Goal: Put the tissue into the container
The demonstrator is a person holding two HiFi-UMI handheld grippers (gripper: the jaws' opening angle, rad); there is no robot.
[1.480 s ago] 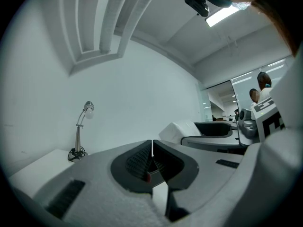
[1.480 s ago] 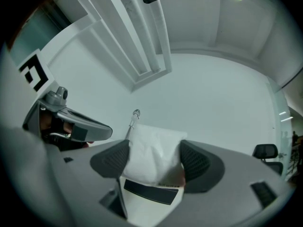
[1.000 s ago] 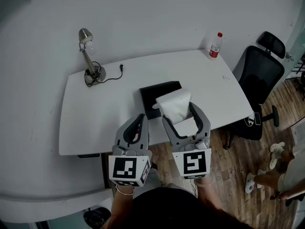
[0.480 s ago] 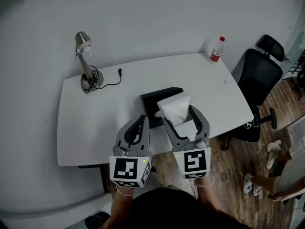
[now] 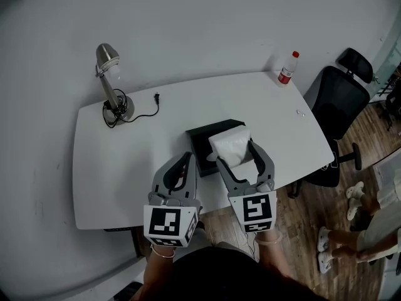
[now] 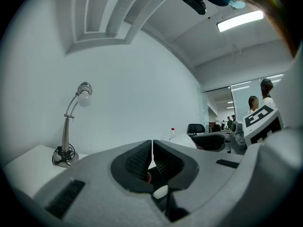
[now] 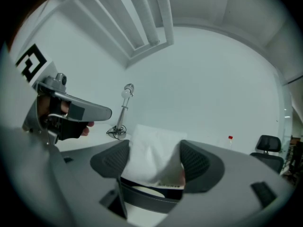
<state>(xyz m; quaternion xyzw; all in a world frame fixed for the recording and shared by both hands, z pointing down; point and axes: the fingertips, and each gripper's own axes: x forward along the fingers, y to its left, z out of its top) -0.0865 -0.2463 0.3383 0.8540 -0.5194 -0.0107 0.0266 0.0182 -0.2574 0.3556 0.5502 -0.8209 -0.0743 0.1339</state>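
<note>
A white pack of tissue (image 5: 230,146) (image 7: 154,155) is held between the jaws of my right gripper (image 5: 237,153) (image 7: 154,161), which is shut on it and lifted above the table's near edge. Just beyond it, a black open container (image 5: 205,138) lies on the white table (image 5: 125,162); the tissue pack overlaps its near right part in the head view. My left gripper (image 5: 183,166) (image 6: 152,157) hovers beside the right one, left of the container, with its jaws pressed together and nothing between them.
A silver desk lamp (image 5: 108,74) (image 6: 71,122) with a black cord stands at the table's far left. A red-capped bottle (image 5: 287,68) is at the far right corner. A black office chair (image 5: 341,99) sits right of the table. A person's legs (image 5: 351,231) show at lower right.
Both grippers have stayed nearly level while the view shifted; the tissue pack has edged slightly forward over the container's near side. The grip has not altered.
</note>
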